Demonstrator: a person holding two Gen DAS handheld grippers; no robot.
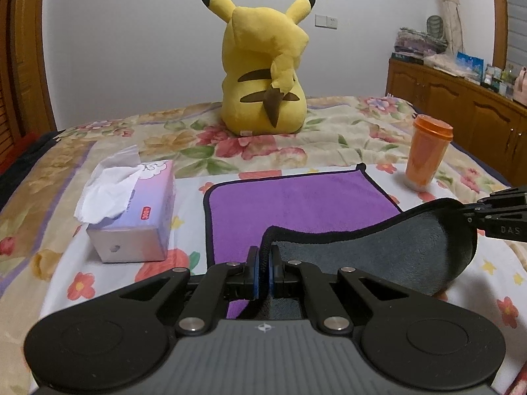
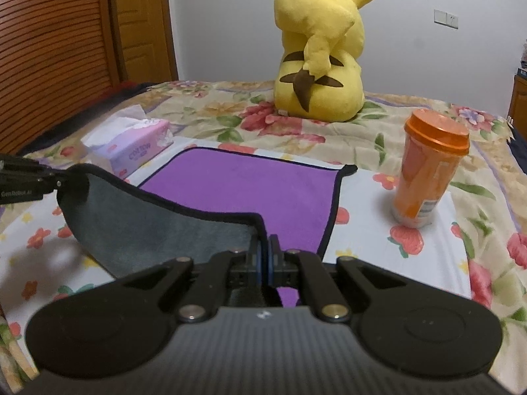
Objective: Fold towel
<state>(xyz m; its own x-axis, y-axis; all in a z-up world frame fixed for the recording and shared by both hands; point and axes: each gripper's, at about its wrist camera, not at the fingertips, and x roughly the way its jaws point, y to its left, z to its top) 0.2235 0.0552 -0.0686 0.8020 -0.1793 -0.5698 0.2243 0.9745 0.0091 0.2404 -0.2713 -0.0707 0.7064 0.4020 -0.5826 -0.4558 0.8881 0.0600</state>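
Soft, even indoor light is cast from above; faint shadows are thrown on the bedspread (image 2: 362,240). Straight lines are bent at the edges, and corners are darkened. Slight blur is seen throughout.

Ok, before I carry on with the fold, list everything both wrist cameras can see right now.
towel: one, purple top, grey underside, black trim; flat on the bed, near edge lifted.
tissue box: one, lilac and pink, left of the towel.
cup: one, orange with lid, upright, right of the towel.
plush toy: one, yellow, far side of the bed, back to the cameras.
bedspread: one, floral.
cabinet: one, brown wood, right wall, cluttered top.
left tool: black, shut on the towel's near left corner.
right tool: black, shut on its near right corner.
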